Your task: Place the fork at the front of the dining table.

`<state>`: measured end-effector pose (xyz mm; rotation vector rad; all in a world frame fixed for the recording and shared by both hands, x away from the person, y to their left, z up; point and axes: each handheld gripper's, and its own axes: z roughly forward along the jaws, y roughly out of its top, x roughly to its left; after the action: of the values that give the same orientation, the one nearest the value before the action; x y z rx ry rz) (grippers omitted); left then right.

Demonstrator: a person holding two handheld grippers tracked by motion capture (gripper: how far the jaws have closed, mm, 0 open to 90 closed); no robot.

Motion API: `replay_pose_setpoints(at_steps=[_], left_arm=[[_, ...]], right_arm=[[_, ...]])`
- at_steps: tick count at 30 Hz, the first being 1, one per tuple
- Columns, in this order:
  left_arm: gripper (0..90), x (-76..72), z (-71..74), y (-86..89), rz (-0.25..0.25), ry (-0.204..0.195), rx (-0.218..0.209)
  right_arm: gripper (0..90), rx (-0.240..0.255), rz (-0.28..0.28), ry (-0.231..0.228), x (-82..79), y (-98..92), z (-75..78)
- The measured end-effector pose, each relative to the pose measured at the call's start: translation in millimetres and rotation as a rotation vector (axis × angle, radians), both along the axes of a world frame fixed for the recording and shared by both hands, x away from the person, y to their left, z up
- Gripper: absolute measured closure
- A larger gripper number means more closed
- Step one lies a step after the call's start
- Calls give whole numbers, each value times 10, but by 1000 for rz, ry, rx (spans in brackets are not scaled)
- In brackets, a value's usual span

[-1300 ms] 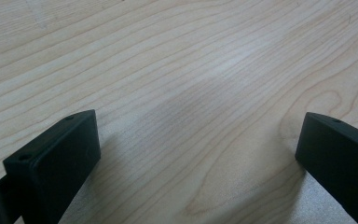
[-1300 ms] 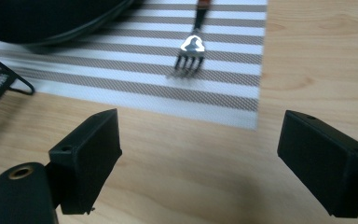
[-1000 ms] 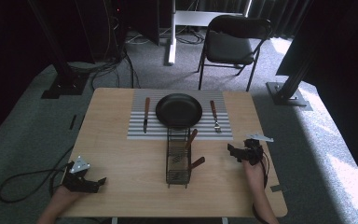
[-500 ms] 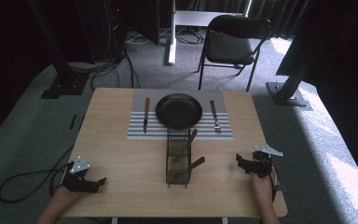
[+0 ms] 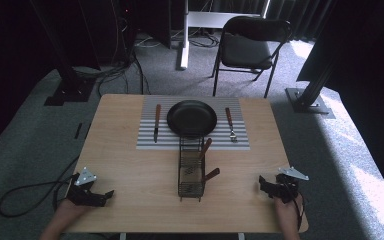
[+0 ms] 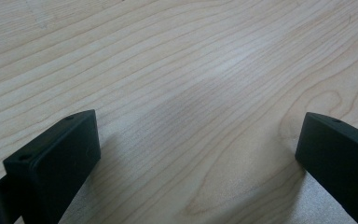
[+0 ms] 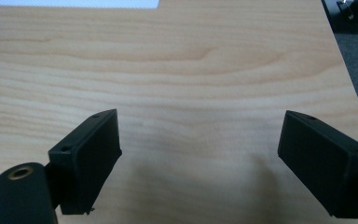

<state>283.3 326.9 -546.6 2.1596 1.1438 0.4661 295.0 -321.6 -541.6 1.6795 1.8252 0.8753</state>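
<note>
High view shows a place setting that looks largely laid: a round black plate [image 5: 192, 118] sits in the middle of a grey-and-white striped placemat [image 5: 145, 140], a knife [image 5: 156, 122] with a wooden handle lies on the mat to its left, and a fork [image 5: 229, 124] with a matching handle lies to its right, each just beside the plate without touching it. Directly in front of the mat stands a dark wire caddy [image 5: 191, 172], an open rectangular mesh basket, with two wooden-handled utensils [image 5: 207, 161] leaning out of it toward the right; which kind they are I cannot tell. My reading is that those two pieces are what is left to lay out, if they belong on the mat at all. Both tools are well apart from the caddy, at the near corners of the pale, matte, wood-grained counter [image 5: 130, 175]. Left gripper [image 5: 94, 196] rests low near the left corner, its blocky black fingers [image 6: 56, 163] spread wide over bare wood with nothing between them. Right gripper [image 5: 266, 186] sits near the right corner, its fingers [image 7: 86, 154] likewise spread wide and empty.
</note>
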Motion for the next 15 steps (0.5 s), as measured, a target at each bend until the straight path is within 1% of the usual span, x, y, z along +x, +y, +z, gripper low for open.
replay_pose_setpoints(at_steps=[5, 9, 11, 13, 15], left_arm=[[0, 0, 0, 0, 0, 0, 0], [0, 1, 0, 1, -1, 0, 1], [0, 1, 0, 1, -1, -1, 1], [0, 0, 0, 1, -1, 0, 1], [0, 0, 0, 1, -1, 0, 1]], right_arm=[[121, -3, -1, 8, -75, -41, -62], [121, -7, -7, 19, -107, -45, -81], [121, -41, -19, 29, -117, -19, -84], [120, -49, -24, 30, -126, -7, -86], [119, -49, -50, 32, -144, -7, -86]])
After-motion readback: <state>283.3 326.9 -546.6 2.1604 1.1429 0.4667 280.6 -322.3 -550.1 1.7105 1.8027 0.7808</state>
